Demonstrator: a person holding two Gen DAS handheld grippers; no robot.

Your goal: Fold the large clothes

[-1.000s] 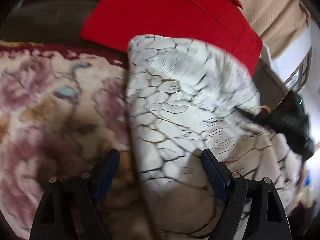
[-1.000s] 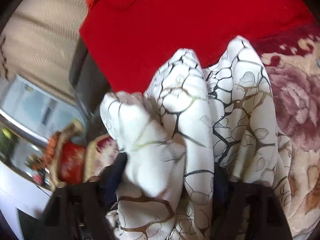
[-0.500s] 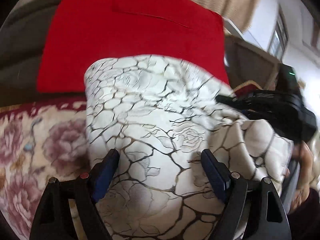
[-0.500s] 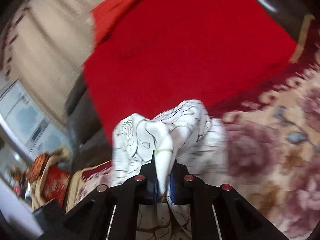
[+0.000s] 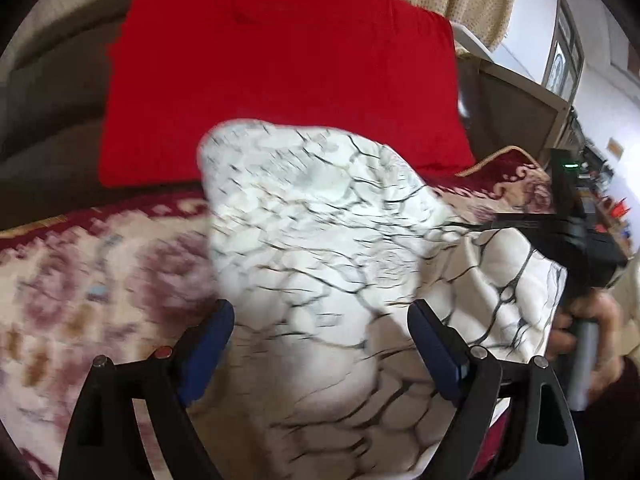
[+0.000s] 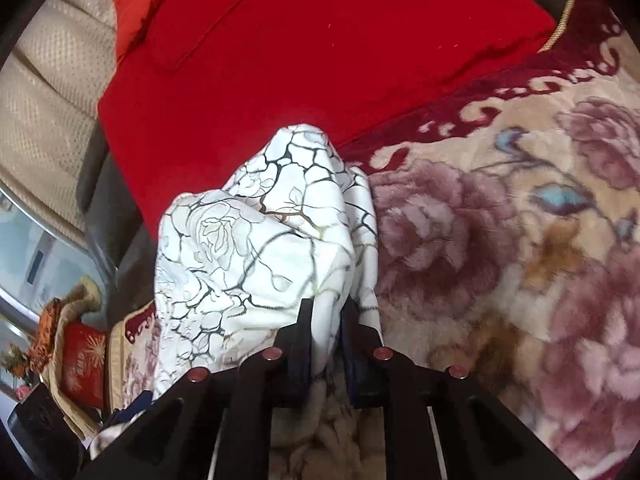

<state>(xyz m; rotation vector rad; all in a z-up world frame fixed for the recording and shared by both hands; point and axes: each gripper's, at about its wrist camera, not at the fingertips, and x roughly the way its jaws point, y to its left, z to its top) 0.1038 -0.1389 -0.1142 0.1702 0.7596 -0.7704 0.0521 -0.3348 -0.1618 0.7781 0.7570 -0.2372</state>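
Observation:
A white garment with a dark crackle and rose print [image 5: 320,248] lies bunched on a floral blanket. My left gripper [image 5: 320,340] is open, its blue pads either side of the cloth, which passes between them. My right gripper [image 6: 326,320] is shut on a fold of the same white garment [image 6: 260,240] and holds it raised off the blanket. The right gripper also shows in the left wrist view [image 5: 560,232], at the garment's right edge, with the person's hand behind it.
A floral plush blanket [image 6: 500,240] covers the surface. A red cloth [image 5: 280,60] lies beyond the garment over a dark sofa. Beige curtain [image 6: 44,80] at the back. A red box and clutter [image 6: 76,360] sit at the lower left.
The right gripper closed on a fold of the garment and lifted it. The left gripper stayed open and shifted slightly over the cloth.

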